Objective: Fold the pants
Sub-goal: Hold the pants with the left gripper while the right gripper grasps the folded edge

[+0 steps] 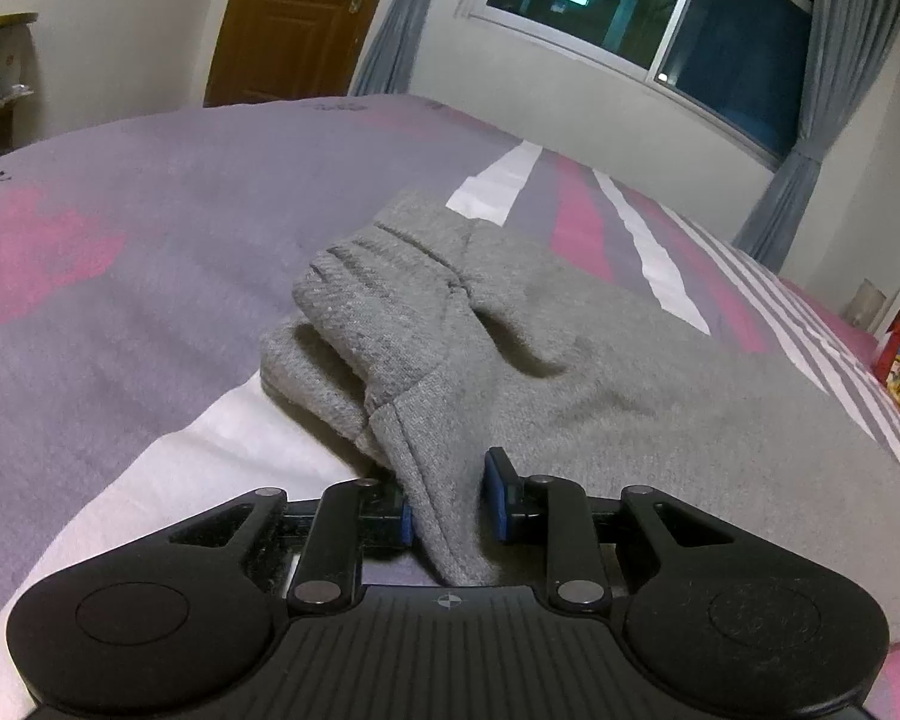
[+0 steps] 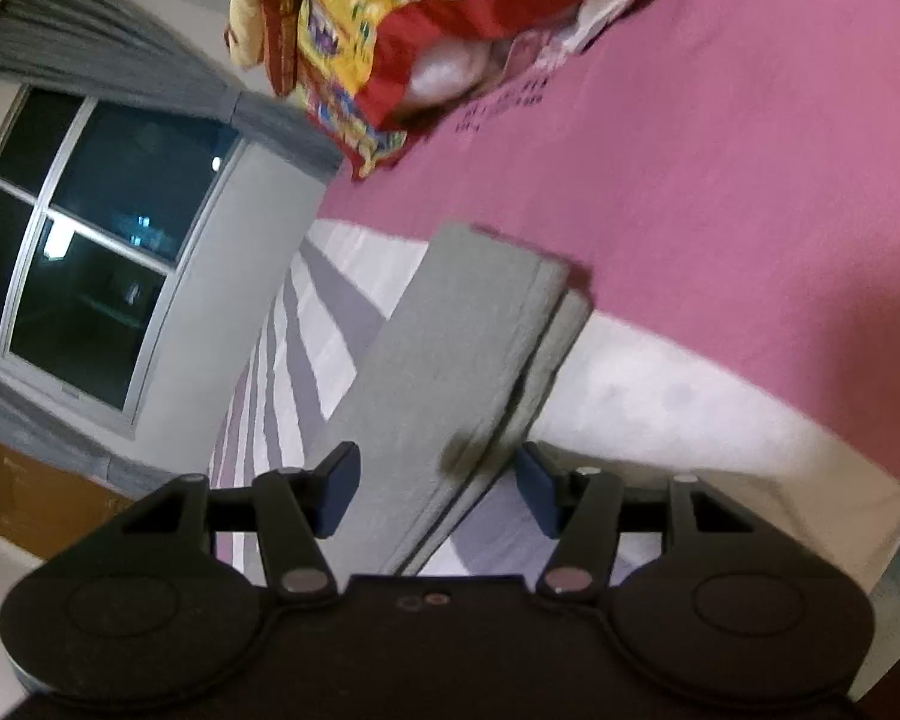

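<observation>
Striped bedding [image 1: 150,252] was spread beneath grey pants [image 1: 510,348]. A fold of them was pinched by the left tongs [image 1: 450,510]; the right tongs [image 2: 438,486] were held spread around a leg.

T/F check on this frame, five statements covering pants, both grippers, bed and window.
1. The left gripper pinches a fold of the grey pants. True.
2. The right gripper is clamped shut on the pants. False: its jaws stand apart around the pant leg, pads clear.
3. The pants lie on a bed sheet with pink, grey and white stripes. True.
4. Daylight shows through the window. False: it is dark outside.
5. The red and yellow patterned blanket covers the pants. False: it lies apart, further up the bed.
</observation>
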### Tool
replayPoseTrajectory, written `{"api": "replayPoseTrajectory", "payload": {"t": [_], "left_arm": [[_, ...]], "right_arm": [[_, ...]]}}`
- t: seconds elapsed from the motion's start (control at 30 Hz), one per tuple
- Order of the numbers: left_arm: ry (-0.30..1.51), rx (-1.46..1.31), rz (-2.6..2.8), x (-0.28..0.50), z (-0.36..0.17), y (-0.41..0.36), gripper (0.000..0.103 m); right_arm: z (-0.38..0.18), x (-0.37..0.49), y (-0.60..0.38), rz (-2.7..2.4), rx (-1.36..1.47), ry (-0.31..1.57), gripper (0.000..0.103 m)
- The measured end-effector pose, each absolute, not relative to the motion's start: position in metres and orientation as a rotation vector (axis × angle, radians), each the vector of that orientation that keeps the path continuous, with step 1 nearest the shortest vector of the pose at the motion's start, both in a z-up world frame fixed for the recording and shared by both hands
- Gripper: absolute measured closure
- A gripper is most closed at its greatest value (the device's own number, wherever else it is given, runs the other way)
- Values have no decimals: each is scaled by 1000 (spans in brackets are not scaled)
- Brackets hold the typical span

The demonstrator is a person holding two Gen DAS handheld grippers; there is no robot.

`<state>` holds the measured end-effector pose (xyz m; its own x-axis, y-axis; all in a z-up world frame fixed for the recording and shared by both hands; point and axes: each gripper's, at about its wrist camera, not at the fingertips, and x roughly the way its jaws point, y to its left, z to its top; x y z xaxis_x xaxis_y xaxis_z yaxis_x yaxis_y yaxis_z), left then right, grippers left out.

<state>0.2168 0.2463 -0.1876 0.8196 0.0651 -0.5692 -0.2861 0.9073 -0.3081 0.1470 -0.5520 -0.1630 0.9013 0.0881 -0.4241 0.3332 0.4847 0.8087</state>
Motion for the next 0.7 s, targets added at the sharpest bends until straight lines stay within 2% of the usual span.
{"api": "replayPoseTrajectory", "payload": {"t": [0.4, 0.53, 0.7], "left_arm": [[578, -403, 191, 218, -189, 246, 77], [580, -409, 190, 217, -190, 247, 77], [574, -412, 189, 216, -191, 248, 77]], "right_arm": [[-174, 142, -562, -142, 1098, 423, 48], [-181, 144, -566, -137, 1124, 417, 56], [-186, 151, -571, -132, 1163, 412, 60]]}}
